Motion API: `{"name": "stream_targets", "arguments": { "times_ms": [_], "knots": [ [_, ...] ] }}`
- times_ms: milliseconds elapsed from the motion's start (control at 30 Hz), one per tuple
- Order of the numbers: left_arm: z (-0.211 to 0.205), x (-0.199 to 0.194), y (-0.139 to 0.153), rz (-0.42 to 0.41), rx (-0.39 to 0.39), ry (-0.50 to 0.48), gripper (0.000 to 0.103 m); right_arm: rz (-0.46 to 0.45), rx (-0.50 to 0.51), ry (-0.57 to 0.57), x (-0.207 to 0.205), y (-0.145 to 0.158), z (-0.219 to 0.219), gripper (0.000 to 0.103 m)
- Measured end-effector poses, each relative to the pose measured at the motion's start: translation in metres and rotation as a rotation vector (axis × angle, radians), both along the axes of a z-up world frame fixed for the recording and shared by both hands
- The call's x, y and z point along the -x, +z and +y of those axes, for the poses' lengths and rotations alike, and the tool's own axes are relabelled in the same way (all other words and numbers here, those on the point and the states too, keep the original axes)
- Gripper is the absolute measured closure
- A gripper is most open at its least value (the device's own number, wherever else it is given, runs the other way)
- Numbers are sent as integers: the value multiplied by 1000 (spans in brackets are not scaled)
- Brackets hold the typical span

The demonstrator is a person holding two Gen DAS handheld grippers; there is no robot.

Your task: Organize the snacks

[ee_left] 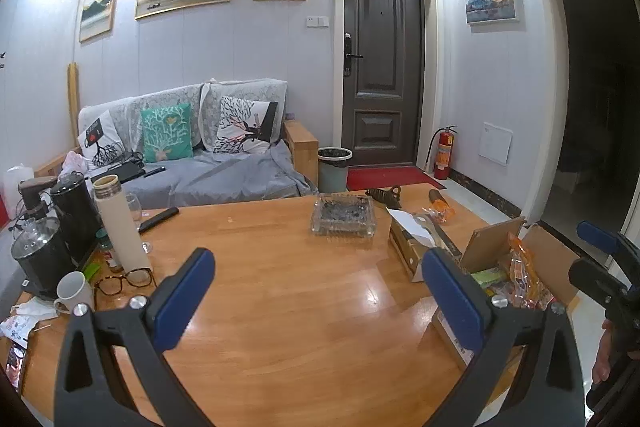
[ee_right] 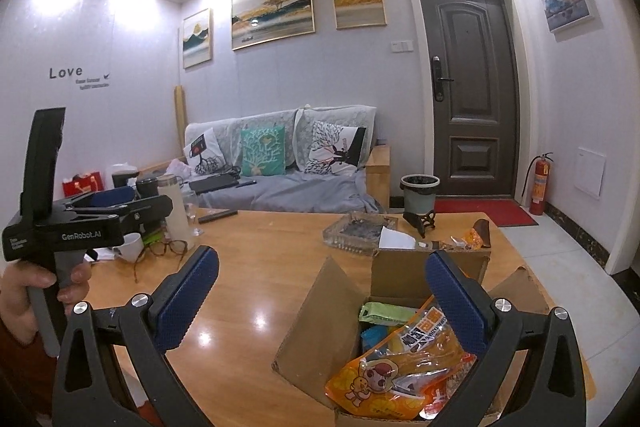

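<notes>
At the table's (ee_right: 256, 291) left edge stand a flask (ee_right: 176, 207), mug (ee_right: 130, 247) and glasses (ee_right: 164, 249). The left gripper (ee_left: 320, 299) hovers over bare wood mid-table, jaws apart and empty. Right of it, near the front right corner, the open cardboard box (ee_right: 316, 323) holds snack packets, an orange packet (ee_right: 400, 375) uppermost. The right gripper (ee_right: 322, 295), jaws wide and empty, hangs above it. Likely the step is a pick from the box; next, lower and close on the orange packet

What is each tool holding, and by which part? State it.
Nothing: the left tool and right tool are both open and empty; the snacks lie in the cardboard box.
</notes>
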State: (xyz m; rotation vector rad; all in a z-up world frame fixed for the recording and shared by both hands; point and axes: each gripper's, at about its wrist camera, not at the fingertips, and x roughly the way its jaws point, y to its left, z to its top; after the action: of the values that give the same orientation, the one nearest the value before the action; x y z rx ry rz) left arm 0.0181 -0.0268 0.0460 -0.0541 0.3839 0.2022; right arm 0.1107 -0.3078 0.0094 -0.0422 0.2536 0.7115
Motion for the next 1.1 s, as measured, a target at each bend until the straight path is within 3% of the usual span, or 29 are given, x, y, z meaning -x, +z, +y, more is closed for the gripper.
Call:
{"name": "stream_targets", "arguments": {
  "times_ms": [1100],
  "knots": [
    [3, -2, -2, -8, -9, -21, 1, 19, -8, -22, -1, -4, -8, 0]
  ]
}}
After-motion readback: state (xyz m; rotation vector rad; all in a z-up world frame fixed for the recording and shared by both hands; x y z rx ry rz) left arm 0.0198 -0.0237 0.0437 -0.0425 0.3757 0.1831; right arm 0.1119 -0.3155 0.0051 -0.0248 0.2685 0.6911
